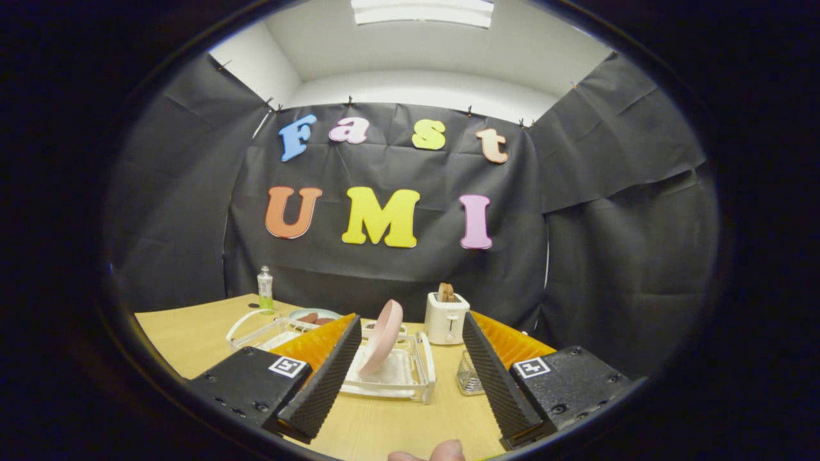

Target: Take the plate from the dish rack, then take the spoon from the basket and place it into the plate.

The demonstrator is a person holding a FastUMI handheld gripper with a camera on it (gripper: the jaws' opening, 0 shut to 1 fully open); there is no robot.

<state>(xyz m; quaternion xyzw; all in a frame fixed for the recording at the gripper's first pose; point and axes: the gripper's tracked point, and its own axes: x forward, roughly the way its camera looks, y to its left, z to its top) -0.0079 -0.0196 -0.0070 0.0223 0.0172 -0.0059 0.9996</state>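
Note:
A pink plate [382, 337] stands on edge in a white dish rack [416, 373] on the wooden table, just ahead of my fingers and leaning toward the left one. My gripper [409, 378] is open, its two ribbed black fingers spread wide on either side of the rack, holding nothing. A small wire basket [469, 377] sits right of the rack, partly hidden behind my right finger [496, 374]; I cannot make out a spoon in it.
A white toaster [446, 317] with bread in its slot stands beyond the rack. Behind my left finger sit a second white rack [255, 328] and a plate with food [312, 317]. A small green bottle [264, 289] stands far left. A fingertip [442, 452] shows below the fingers.

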